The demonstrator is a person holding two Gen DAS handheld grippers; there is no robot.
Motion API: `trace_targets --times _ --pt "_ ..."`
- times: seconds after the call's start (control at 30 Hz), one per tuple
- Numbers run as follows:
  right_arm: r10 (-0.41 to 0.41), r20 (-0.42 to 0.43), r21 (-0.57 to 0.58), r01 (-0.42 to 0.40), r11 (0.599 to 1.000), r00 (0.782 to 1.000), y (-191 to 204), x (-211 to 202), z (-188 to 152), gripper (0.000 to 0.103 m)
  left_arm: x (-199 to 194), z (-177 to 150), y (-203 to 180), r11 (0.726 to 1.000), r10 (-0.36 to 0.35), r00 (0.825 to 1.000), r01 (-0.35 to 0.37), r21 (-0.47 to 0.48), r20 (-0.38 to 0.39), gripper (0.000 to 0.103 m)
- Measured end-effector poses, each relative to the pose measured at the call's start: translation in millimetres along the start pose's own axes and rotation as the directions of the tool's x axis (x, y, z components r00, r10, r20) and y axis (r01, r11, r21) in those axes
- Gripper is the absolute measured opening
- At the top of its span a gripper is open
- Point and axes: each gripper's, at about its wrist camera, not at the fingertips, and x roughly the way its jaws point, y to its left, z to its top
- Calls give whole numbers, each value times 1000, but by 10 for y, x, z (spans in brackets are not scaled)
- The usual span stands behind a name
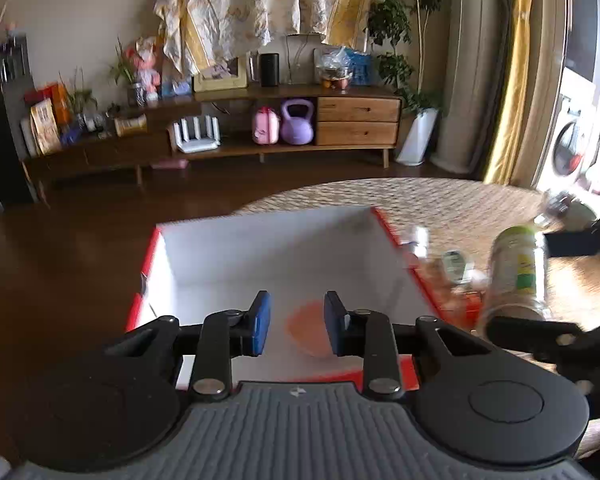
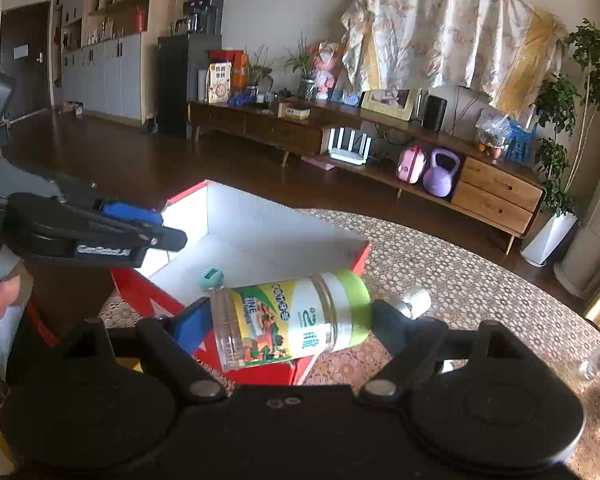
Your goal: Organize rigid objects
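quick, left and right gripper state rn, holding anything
Left gripper: jaws narrowly apart, nothing between the pads, over the red box.
Right gripper: closed on the green-capped bottle, held sideways.

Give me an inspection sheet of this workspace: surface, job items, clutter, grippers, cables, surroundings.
Surface: round table with a honeycomb-patterned cover.
Job's things: red box with white inside, open; an orange item and a small teal item lie in it; green-capped jar, held sideways.
Clutter: blurred small items right of the box.
Grippers: left gripper over the box, nothing between its pads; right gripper clamps the jar.
Cables: nothing seen on the table.
Surroundings: wooden sideboard, kettlebell, potted plant.
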Motion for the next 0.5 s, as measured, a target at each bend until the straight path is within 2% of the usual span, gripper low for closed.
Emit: trace_targets --times 0.1,0.2,0.4,0.5 --pt "26 -34 12 -25 1000 999 13 227 90 84 157 4 154 999 -35 999 33 -30 -41 25" --pt "21 -43 24 -20 1000 999 22 399 151 84 218 -22 272 998 -27 997 23 -54 -76 25" --pt "44 -45 8 -44 999 998 65 452 85 84 28 -451 354 995 -71 983 58 -76 -172 25" --pt "47 -45 22 -47 999 998 64 451 74 85 -52 -708 346 995 -63 976 44 -92 -208 25"
